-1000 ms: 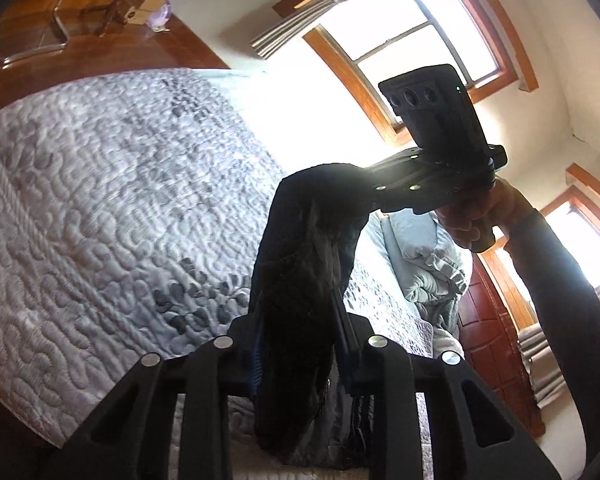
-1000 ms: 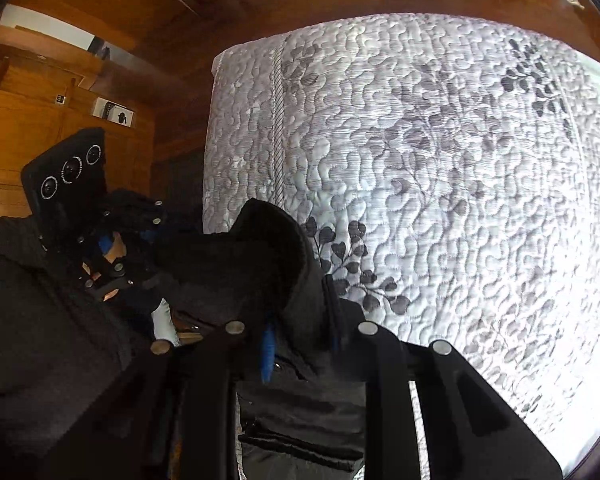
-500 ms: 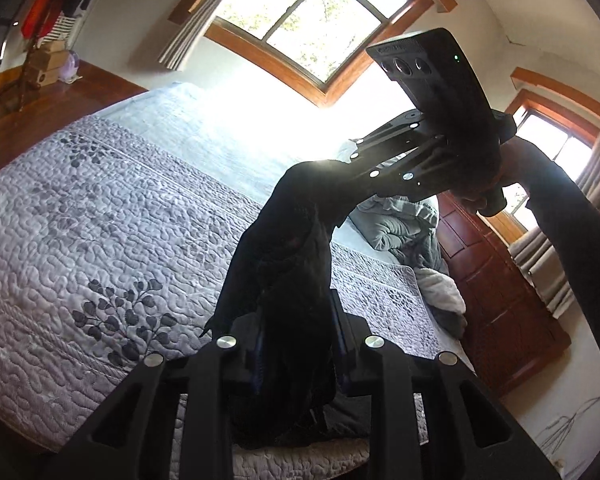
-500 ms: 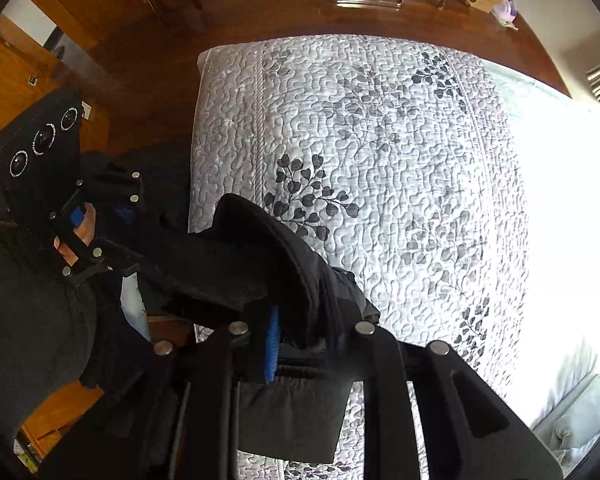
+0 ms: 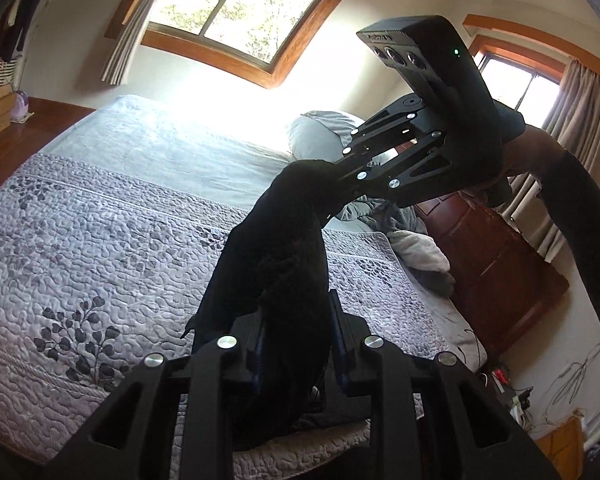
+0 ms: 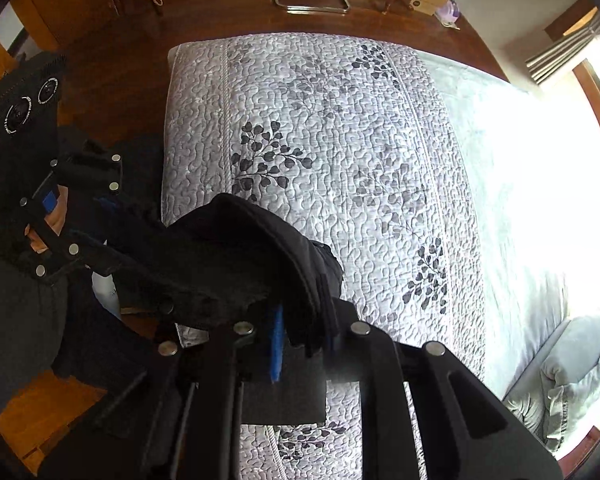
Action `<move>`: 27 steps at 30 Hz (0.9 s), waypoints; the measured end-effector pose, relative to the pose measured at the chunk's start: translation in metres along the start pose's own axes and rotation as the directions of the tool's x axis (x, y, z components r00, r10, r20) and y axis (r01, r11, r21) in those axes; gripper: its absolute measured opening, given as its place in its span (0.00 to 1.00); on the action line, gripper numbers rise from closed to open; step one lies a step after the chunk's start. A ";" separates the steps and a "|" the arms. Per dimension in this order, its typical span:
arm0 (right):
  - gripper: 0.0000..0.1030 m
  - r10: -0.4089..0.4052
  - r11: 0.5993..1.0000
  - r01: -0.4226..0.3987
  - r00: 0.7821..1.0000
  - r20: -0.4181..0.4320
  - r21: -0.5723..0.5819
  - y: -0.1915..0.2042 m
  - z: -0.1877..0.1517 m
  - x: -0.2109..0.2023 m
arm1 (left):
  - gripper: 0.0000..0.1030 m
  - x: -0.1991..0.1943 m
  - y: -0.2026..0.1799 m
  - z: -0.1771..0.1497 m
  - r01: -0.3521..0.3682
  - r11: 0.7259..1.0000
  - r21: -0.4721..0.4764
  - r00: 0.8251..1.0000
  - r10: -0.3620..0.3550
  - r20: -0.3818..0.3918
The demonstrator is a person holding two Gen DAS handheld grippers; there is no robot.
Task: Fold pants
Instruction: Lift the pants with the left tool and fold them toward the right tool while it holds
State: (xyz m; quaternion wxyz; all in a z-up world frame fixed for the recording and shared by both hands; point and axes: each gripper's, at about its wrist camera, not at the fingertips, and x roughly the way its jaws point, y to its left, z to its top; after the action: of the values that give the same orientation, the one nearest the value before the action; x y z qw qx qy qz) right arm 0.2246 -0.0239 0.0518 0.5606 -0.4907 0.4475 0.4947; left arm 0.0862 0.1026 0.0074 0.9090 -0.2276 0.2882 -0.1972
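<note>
Both claws grip the black pants (image 5: 276,248), right gripper (image 5: 340,188) tightening at one o'clock from left gripper (image 5: 296,344); quilted bed (image 6: 340,140) below.

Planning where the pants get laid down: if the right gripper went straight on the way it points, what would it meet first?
The right gripper, jaws closing on the black pants, points down at the grey quilted bedspread. Probably that comes first, near the bed's foot edge, though depth is unclear.

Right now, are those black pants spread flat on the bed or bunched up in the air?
Bunched up in the air: the black pants hang between the left gripper and right gripper, above the quilted bed.
</note>
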 end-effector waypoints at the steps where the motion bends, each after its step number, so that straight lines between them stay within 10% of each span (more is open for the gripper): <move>1: 0.13 -0.008 1.000 0.008 1.000 0.001 0.009 0.000 -0.007 -0.002 | 0.25 0.004 -0.008 0.000 0.001 1.000 0.012 1.000 0.000 -0.008; 27: 0.10 -0.069 0.976 0.069 0.998 -0.008 0.206 -0.016 -0.184 0.008 | 0.25 0.104 -0.135 -0.030 0.058 0.985 0.160 0.981 -0.027 -0.190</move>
State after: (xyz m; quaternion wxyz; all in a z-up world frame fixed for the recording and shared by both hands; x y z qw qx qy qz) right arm 0.2388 -0.2059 0.0239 0.6252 -0.4453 0.4792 0.4257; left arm 0.1152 -0.0676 0.0113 0.8891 -0.1383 0.3503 -0.2600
